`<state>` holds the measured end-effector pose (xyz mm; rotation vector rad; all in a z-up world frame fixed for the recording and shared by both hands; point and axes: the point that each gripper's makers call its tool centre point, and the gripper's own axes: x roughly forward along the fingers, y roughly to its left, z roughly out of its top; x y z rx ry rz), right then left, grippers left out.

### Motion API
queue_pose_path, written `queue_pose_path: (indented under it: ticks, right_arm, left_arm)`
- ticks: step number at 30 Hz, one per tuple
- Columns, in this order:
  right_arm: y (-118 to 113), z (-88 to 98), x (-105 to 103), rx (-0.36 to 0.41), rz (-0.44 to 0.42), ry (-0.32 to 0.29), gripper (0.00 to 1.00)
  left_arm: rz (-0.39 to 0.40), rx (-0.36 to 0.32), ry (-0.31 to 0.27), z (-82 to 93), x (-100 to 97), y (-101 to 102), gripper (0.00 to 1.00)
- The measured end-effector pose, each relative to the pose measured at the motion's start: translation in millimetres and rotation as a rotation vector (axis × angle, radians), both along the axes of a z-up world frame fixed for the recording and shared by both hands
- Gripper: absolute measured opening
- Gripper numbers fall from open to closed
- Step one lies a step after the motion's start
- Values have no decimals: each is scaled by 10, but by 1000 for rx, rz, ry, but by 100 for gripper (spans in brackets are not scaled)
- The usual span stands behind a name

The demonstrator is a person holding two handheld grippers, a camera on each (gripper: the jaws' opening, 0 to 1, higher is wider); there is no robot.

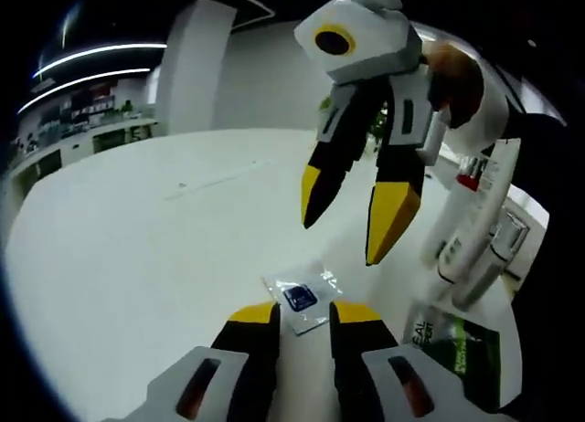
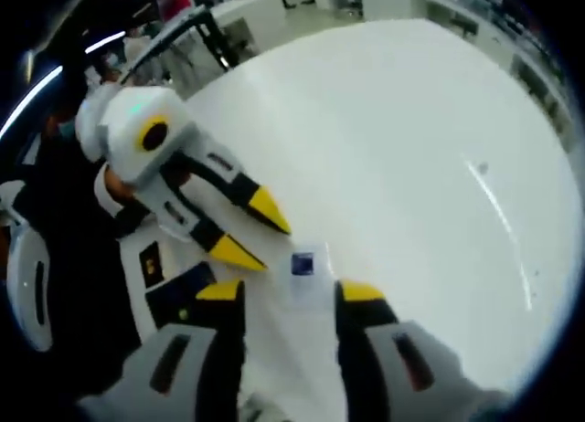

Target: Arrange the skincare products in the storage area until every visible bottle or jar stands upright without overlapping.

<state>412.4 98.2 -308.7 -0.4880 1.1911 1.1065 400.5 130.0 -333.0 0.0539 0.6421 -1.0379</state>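
A small clear sachet with a blue label [image 1: 300, 299] lies flat on the white table [image 1: 137, 239], just ahead of my left gripper [image 1: 303, 314], whose jaws stand open on either side of it without touching. My right gripper [image 1: 343, 239] hangs above the sachet from the upper right, open and holding nothing. In the right gripper view the sachet [image 2: 302, 264] lies between my right gripper's [image 2: 291, 292] open jaws, and the left gripper [image 2: 276, 248] points at it from the left. White tubes [image 1: 471, 230] stand close together at the right.
A green and black box [image 1: 462, 349] lies at the lower right, by the tubes. A white box with a dark label [image 2: 151, 267] and a dark blue pack [image 2: 183, 299] sit at the left. The wide white tabletop [image 2: 411, 148] stretches beyond. A person's hand [image 1: 452, 75] holds the right gripper.
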Motion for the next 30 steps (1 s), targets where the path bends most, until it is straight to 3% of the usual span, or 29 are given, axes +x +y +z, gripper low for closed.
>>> queue_pose_path:
  ticks: [7,14,19,30]
  right_arm:
    - [-52,-151,-9,-47,-23,25,41]
    - [-64,-229,11,-79,-2,26,49]
    - [-89,-292,-15,-91,6,56,52]
    - [-123,-373,-19,-98,8,59,52]
  left_arm:
    - [-5,1,18,-49,-53,-33,14]
    - [0,20,25,-128,70,16,11]
    - [12,22,41,-160,28,-4,8]
    - [15,10,60,-141,-114,-59,0]
